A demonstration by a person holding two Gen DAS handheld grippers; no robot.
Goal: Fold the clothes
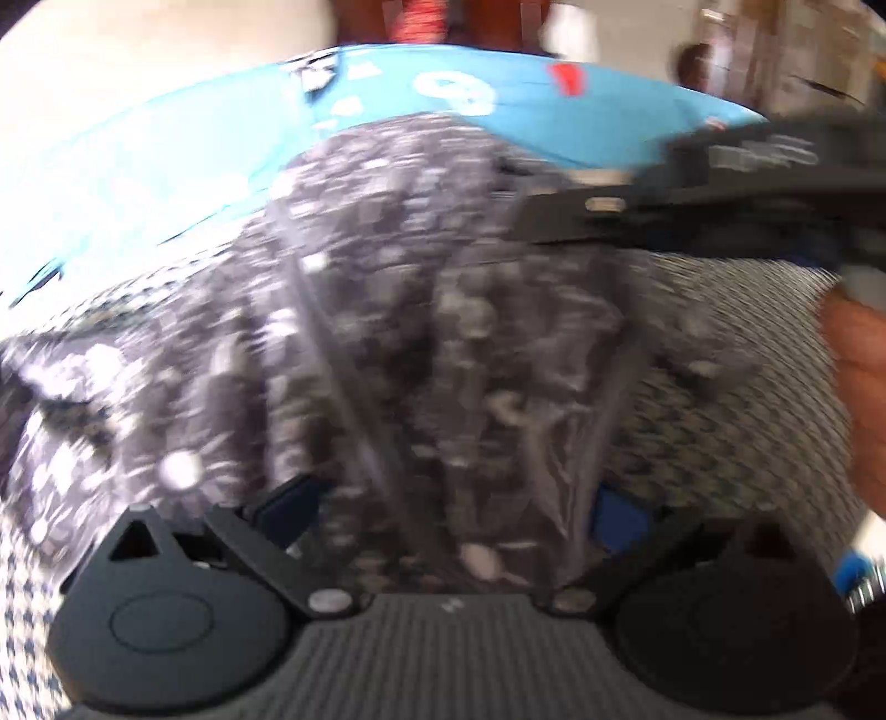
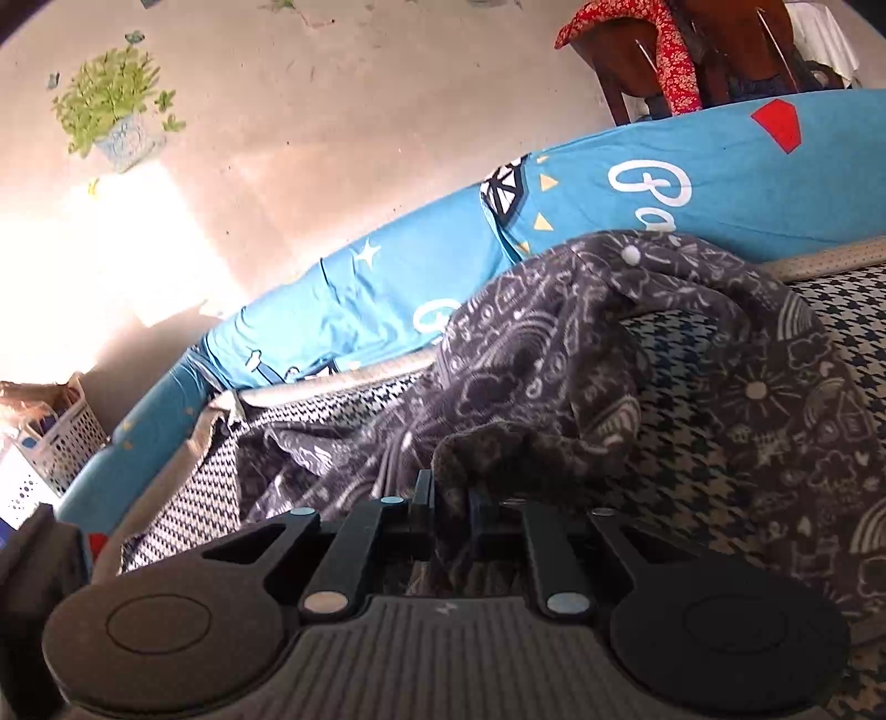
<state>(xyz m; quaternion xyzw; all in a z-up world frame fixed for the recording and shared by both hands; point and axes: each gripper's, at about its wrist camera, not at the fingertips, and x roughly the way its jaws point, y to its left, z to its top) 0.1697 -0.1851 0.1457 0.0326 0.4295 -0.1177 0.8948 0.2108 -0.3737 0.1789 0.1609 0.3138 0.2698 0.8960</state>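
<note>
A dark grey garment (image 1: 415, 304) with white doodle print lies crumpled on a houndstooth bed cover (image 1: 720, 360). In the blurred left wrist view my left gripper (image 1: 451, 509) stands with its fingers wide apart, and folds of the garment run between them without the pads pressing. The right wrist view shows the same garment (image 2: 554, 332) bunched up, with my right gripper (image 2: 448, 498) shut on a raised fold of it. From the left wrist view the right gripper's black body (image 1: 692, 183) crosses the upper right, with a hand (image 1: 864, 387) below it.
A blue printed sheet (image 2: 720, 183) banks up along the far side of the bed cover (image 2: 692, 387). Behind it stands a wooden chair draped with red cloth (image 2: 664, 50). A white perforated basket (image 2: 61, 437) sits on the floor at the left by a sunlit wall.
</note>
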